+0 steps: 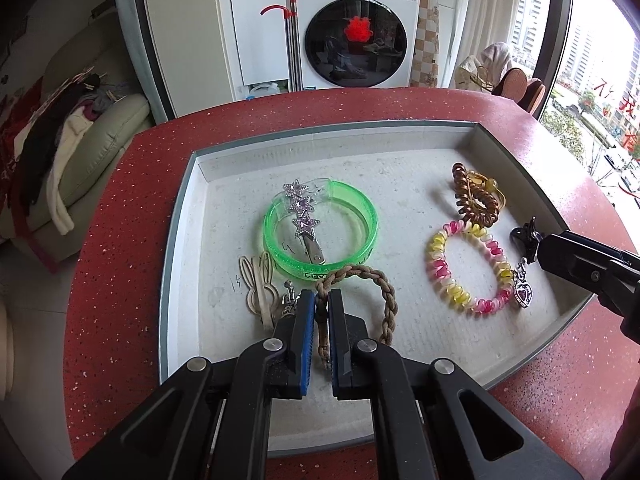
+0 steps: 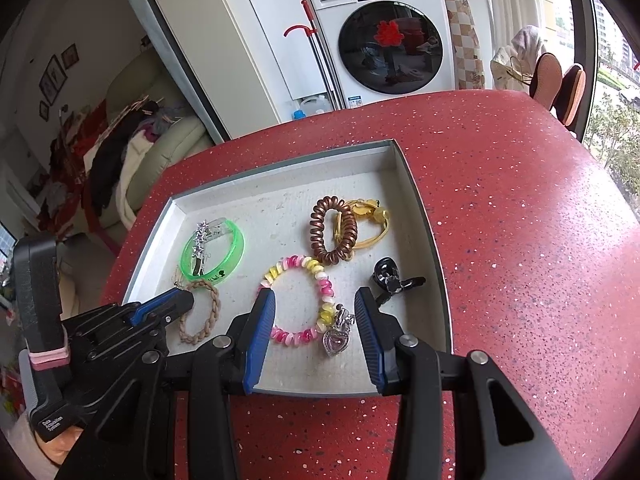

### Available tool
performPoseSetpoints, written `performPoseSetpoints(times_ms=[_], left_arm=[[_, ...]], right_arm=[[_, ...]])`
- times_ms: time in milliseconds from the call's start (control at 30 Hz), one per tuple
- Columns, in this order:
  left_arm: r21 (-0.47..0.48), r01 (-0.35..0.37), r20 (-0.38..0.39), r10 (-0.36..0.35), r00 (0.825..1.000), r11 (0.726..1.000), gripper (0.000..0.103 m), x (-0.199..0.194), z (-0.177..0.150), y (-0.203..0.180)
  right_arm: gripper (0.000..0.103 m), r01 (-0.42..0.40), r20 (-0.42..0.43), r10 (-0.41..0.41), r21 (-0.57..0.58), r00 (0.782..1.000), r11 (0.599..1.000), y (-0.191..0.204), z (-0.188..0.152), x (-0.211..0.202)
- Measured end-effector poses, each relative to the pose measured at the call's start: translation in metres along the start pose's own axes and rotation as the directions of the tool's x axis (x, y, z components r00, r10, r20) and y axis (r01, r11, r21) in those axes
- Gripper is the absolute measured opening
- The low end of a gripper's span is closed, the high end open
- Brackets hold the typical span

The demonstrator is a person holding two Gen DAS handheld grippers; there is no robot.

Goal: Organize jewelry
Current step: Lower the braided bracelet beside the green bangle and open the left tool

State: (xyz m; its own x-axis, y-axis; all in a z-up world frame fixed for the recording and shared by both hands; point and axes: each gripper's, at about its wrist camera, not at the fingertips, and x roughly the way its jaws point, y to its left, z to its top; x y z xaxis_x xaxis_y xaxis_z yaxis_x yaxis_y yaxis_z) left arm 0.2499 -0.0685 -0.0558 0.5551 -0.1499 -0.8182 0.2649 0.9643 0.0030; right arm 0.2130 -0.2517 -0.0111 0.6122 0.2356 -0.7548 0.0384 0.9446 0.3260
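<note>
While the left wrist view looks straight down the left tool (image 1: pixel 322 304), whose blue pads are pinched on the near-left part of the braided rope bracelet (image 1: pixel 380 292), the right wrist view shows that same tool from the side at the tray's near-left corner. Only the left view shows the pale wooden rabbit-shaped piece (image 1: pixel 260 284), lying just left of the pinched rope with its ears pointing away toward the far wall of the tray (image 1: pixel 332 136). That view also gives the star hair clip (image 1: pixel 302 216) clearly: it lies across the green bangle (image 1: pixel 320 228), its long axis running from far-left to near-right, metal end nearest the camera. Further right sits the pink and yellow coil hair tie (image 1: pixel 468 268), and behind it the brown coil hair tie (image 1: pixel 476 200). The right view alone shows the gold piece (image 2: pixel 368 224) tucked against the brown coil, and the whole black claw clip (image 2: pixel 392 280). The right tool (image 2: pixel 316 320) hangs with its jaws partly apart over the near side of the coil tie and the heart charm (image 2: pixel 336 340), gripping nothing. All of it rests in the tray on the red speckled desk (image 2: pixel 520 240).
</note>
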Motion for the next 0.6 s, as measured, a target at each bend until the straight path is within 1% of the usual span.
performPoseSetpoints(times_ms=[300,600], left_arm=[[-0.030,0.027,-0.003,-0.027,1.000,0.999,0.025,-0.0019,0.0007,0.0071],[-0.049,0.037,0.020,-0.036,0.999,0.998,0.025,-0.0097,0.0041,0.0105]], right_arm=[[0.045,-0.004,0.017,0.003,0.012,1.000,1.000,-0.0041,0.0011,-0.0045],[0.045,0.001,0.021,-0.001,0.023,1.000,1.000,-0.0075,0.0008,-0.0059]])
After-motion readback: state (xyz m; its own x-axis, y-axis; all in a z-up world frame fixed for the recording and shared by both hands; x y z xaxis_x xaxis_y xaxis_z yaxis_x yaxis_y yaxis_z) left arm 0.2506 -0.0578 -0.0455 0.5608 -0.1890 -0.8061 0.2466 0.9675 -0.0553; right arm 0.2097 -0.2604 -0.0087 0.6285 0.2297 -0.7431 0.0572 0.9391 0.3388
